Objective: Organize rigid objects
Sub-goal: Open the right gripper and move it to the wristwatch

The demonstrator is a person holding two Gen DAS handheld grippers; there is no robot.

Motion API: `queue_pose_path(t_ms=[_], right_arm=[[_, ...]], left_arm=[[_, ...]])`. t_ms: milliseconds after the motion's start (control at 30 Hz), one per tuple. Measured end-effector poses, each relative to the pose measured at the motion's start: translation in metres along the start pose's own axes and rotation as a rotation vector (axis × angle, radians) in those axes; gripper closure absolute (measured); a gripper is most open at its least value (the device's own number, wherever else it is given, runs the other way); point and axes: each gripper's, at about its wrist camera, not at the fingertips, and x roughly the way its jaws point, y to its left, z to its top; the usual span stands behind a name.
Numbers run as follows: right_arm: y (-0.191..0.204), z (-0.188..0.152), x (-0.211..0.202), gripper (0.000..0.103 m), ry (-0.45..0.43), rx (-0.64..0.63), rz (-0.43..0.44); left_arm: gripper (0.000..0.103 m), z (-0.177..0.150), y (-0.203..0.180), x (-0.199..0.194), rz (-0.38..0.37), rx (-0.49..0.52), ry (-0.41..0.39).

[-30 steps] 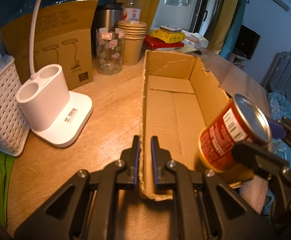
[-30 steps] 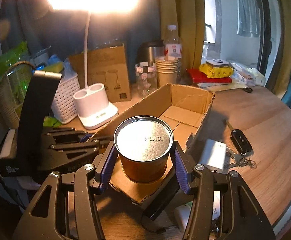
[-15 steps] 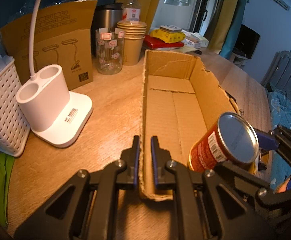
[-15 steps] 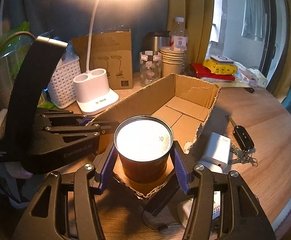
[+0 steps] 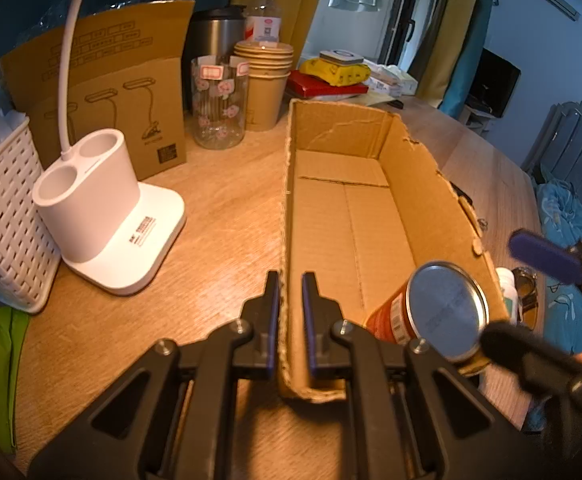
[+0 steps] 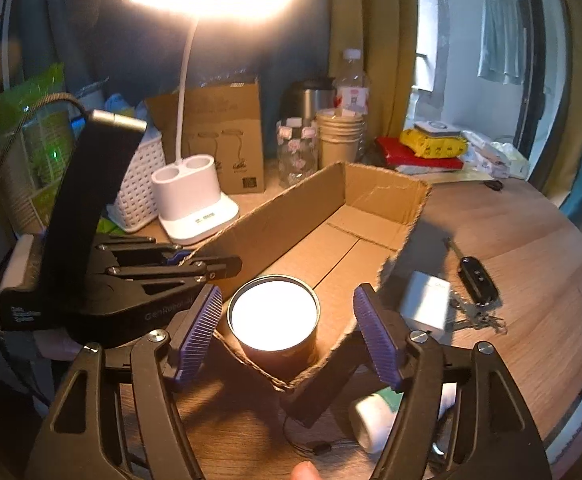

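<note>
Clamping left tool (image 5: 290,320) clenched on near wall of long brown cardboard box (image 5: 343,216) | right tool (image 6: 287,334) jaws opening, pads clear of red-labelled metal can (image 6: 273,322) | can upright on box floor, near end, wooden desk (image 6: 531,280).

Black plastic frames on the left gripper (image 5: 291,312) and the right gripper (image 6: 287,334), ribbed with triangular cut-outs and pinned by bright silver screws. Purple-blue fingers (image 6: 199,332), finely ridged across the pad faces. Seen from the right wrist camera: pale raised lettering along the left tool's flank, small white print near its rear, a tall black block capped in grey metal on top, and a braided dark cable (image 6: 47,100) arching behind.
</note>
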Motion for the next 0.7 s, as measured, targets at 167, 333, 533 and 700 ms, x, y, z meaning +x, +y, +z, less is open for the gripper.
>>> queue_pose_path(t_ms=[167,333,533,700], right_arm=[[-0.018,-0.001,-0.015,0.031,-0.028,0.04,-0.046],[-0.039,-0.004,-0.031,0.031,-0.051,0.077,-0.102],[-0.065,-0.011,-0.044,0.031,-0.068,0.124,-0.162],[-0.086,-0.02,-0.048,0.031,-0.065,0.155,-0.225]], left_arm=[[0.093,0.0,0.0,-0.001,0.001,0.002,-0.001],[0.093,0.0,-0.001,-0.001,0.001,0.002,-0.001],[0.093,0.0,-0.001,-0.001,0.002,0.002,-0.002],[0.092,0.0,-0.001,-0.001,0.002,0.003,-0.001]])
